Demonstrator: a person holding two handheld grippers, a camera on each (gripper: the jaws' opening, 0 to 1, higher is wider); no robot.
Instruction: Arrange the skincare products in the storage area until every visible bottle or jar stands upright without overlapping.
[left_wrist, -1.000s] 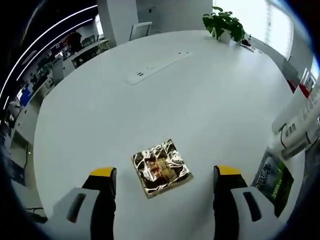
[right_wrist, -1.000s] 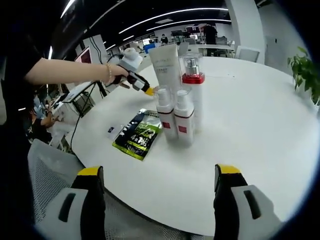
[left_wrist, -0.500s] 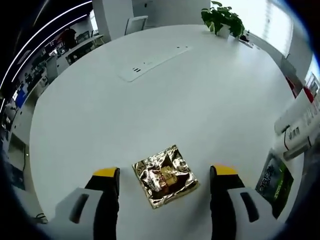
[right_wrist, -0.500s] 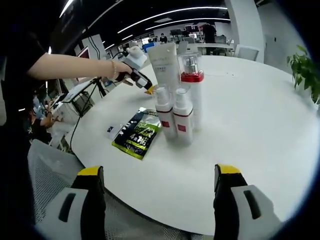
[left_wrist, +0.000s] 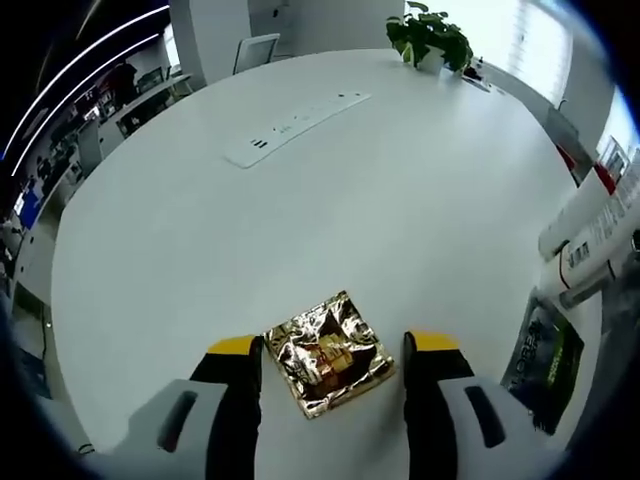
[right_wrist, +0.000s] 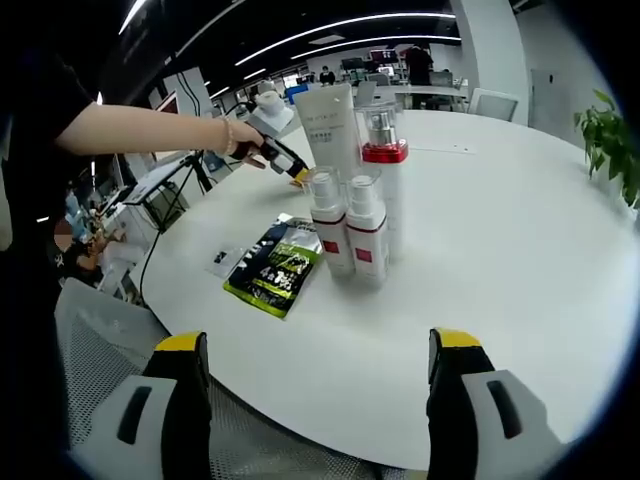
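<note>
Left gripper view
- Round white table (left_wrist: 330, 190): broad bare top toward 12 o'clock; near rim curving past 7 o'clock.
- Flush power strip (left_wrist: 292, 128) at 11 o'clock; potted plant (left_wrist: 428, 38) at far rim, 1 o'clock.
- Gold foil sachet (left_wrist: 328, 352): flat on the top, between the jaws of left gripper (left_wrist: 332, 352); jaws narrowed, just beside its two sides, contact not clear.
- Dark green sachet (left_wrist: 545, 358) flat at 4 o'clock; white tube (left_wrist: 598, 215) above it at 3 o'clock.

Right gripper view
- Right gripper (right_wrist: 320, 352): jaws spread wide, holding nothing, out past the near table edge.
- Upright cluster at 12 o'clock, close together: two small pump bottles (right_wrist: 329, 236) with red labels in front, red-collared pump bottle (right_wrist: 383, 170) and the tube behind.
- The green sachet flat at 10 o'clock, just beside the bottles.
- Open top to 3 o'clock.
- Mesh chair back (right_wrist: 110, 345) at 8 o'clock.
</note>
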